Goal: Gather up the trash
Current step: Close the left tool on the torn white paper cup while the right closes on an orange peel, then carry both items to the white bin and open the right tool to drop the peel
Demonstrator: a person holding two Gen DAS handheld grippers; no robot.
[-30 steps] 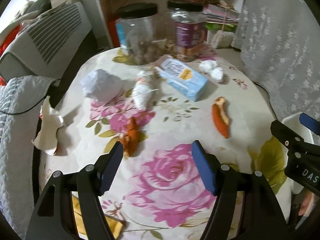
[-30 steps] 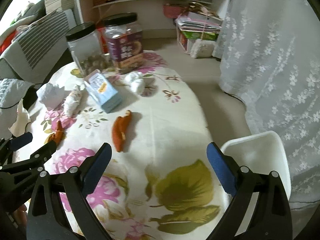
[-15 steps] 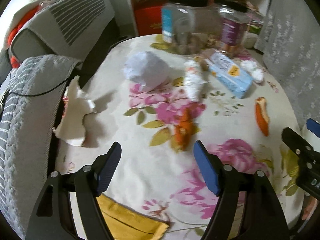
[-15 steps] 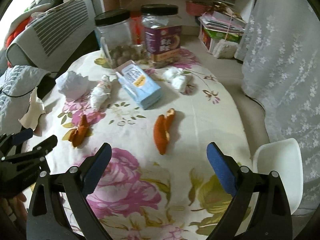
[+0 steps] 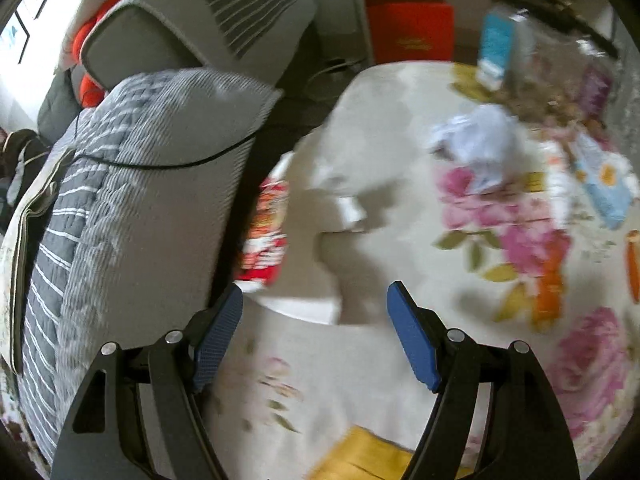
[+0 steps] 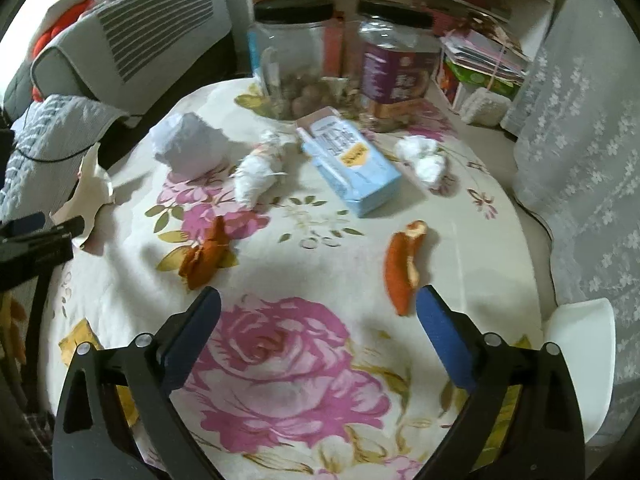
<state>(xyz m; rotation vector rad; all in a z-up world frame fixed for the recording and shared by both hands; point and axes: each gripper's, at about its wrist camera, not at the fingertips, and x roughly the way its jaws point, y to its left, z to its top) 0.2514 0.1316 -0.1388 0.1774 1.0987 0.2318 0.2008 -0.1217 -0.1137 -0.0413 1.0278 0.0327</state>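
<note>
Both tools are spread wide and hold nothing: my left tool [image 5: 314, 336] hangs over the left edge of the bench [image 6: 280, 264], my right tool [image 6: 318, 340] over its near middle; I judge this to be the approach step, with no piece of trash gathered by either tool yet; going by size, the floral bench carries two black-lidded jars [image 6: 294, 60] at the far side, which I take for keepers, then a blue carton [image 6: 352, 164] lying flat in front of them; a crumpled white paper ball [image 6: 188, 146] sits left of the carton, a twisted white wrapper [image 6: 258, 174] between the two, a white tissue wad [image 6: 422, 156] to the right; a torn white paper scrap [image 5: 316, 208] lies at the left edge, just ahead of my left tool, blurred in that view; two orange peels are nearest, one [image 6: 206, 256] left of centre, one [image 6: 402, 268] just beside my right tool's right finger; next I would lower the left tool so its fingers straddle the scrap, then close gently, since thin paper may slide.
</note>
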